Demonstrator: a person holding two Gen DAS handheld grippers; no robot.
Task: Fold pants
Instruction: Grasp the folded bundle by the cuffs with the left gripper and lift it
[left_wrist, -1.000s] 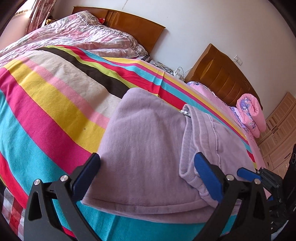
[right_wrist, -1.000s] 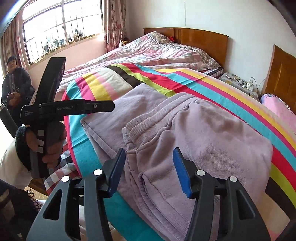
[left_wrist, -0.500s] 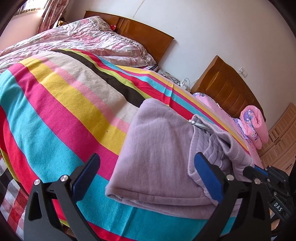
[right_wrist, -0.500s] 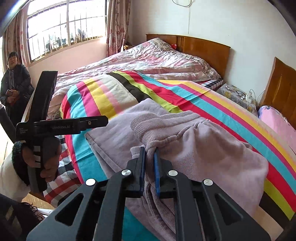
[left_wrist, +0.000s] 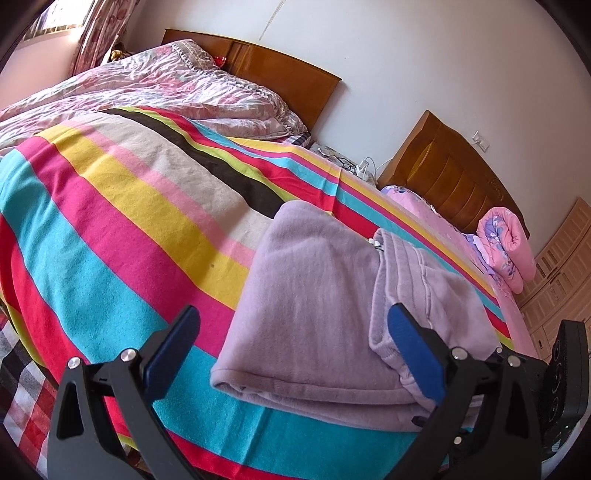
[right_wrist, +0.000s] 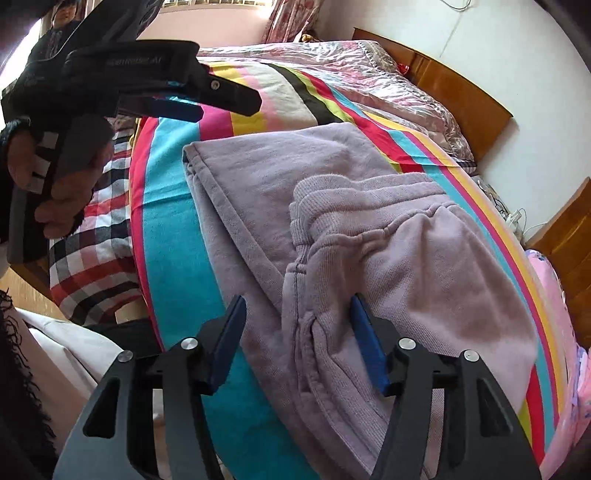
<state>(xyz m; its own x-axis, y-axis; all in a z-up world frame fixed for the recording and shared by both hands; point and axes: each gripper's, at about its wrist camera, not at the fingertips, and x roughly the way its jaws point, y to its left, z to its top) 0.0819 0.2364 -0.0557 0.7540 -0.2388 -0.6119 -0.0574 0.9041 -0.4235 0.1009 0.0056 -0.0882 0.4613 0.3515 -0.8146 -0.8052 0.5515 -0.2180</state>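
Observation:
Lilac pants lie folded on the striped blanket near the bed's front edge, the ribbed waistband folded over on top. My left gripper is open and hovers just short of the pants' folded front edge; in the right wrist view this left gripper is held by a hand at the upper left, off the cloth. My right gripper is opening over the pants. The waistband's side edge lies between its blue pads, and neither pad presses it.
A pink floral quilt covers the far half of the bed below a wooden headboard. A second headboard and a rolled pink quilt are at the right. A checked sheet hangs over the near edge. A person stands by the window.
Half a second ago my right gripper was shut on a bunched, raised piece of the waistband; now it has let go, rolled and sunk, and the waistband lies flat. The left gripper stays open.

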